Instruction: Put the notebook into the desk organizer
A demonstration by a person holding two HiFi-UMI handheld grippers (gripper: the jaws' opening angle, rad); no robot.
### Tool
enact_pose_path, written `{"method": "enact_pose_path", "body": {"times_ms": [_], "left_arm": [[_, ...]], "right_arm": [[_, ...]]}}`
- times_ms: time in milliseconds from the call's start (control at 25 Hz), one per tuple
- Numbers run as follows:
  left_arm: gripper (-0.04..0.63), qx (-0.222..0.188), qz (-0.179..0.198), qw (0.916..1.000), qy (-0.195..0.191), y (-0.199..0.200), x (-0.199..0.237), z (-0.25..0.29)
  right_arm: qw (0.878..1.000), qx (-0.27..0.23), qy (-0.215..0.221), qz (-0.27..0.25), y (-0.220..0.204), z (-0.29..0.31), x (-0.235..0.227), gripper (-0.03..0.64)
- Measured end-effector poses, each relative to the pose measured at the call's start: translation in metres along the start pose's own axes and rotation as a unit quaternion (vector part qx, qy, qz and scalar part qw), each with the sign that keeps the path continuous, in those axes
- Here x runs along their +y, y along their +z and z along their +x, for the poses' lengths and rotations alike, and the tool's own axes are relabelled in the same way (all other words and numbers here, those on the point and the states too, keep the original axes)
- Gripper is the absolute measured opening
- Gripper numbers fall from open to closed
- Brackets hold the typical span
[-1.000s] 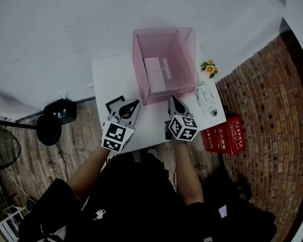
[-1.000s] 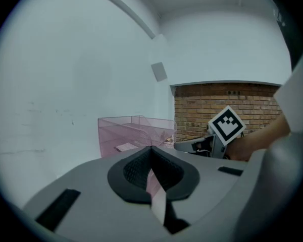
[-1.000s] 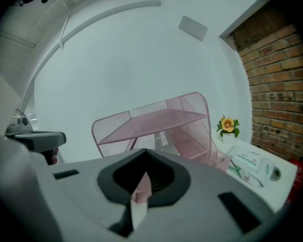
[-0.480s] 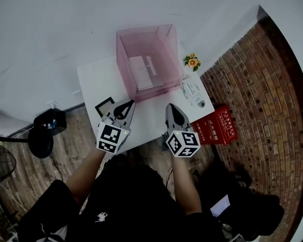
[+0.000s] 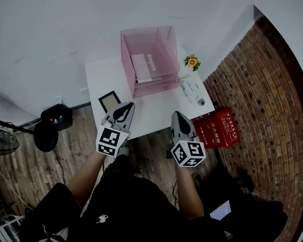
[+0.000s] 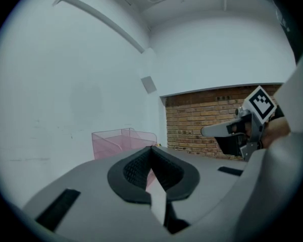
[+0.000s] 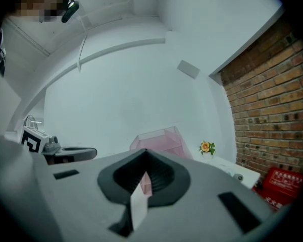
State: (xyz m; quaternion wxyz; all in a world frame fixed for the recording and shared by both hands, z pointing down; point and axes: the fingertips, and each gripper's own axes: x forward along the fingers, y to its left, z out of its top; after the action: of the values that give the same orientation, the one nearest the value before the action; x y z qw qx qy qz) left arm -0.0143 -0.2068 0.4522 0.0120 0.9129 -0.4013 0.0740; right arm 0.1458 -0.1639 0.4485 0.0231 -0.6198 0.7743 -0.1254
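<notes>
The pink see-through desk organizer [image 5: 146, 59] stands at the back of the white table [image 5: 151, 110]. The notebook [image 5: 143, 67], pale with a dark line of print, lies inside it. My left gripper [image 5: 129, 107] hangs over the table's front left edge, shut and empty. My right gripper [image 5: 177, 116] hovers at the front right edge, also shut with nothing in it. Both are well short of the organizer. From the left gripper view the organizer [image 6: 118, 140] shows beyond the shut jaws, and the right gripper view shows the organizer [image 7: 159, 139] the same way.
A small black-framed square [image 5: 109, 101] lies on the table's front left. A potted flower [image 5: 192, 62] and a white device [image 5: 192, 91] sit along the right edge. A red box [image 5: 217, 130] lies on the floor by the brick wall. A fan base [image 5: 45, 137] stands at left.
Both grippers have drawn back from over the table toward the person, now at its front edge. The notebook stays inside the organizer.
</notes>
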Motion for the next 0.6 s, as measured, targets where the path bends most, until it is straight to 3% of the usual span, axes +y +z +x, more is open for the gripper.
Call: {"method": "enact_pose_path", "body": {"times_ms": [600], "left_arm": [[0.003, -0.025, 0.008, 0.9986, 0.047, 0.014, -0.069, -0.098]], "right_arm": [[0.998, -0.044, 0.037, -0.003, 0.019, -0.108, 0.025, 0.002]]}}
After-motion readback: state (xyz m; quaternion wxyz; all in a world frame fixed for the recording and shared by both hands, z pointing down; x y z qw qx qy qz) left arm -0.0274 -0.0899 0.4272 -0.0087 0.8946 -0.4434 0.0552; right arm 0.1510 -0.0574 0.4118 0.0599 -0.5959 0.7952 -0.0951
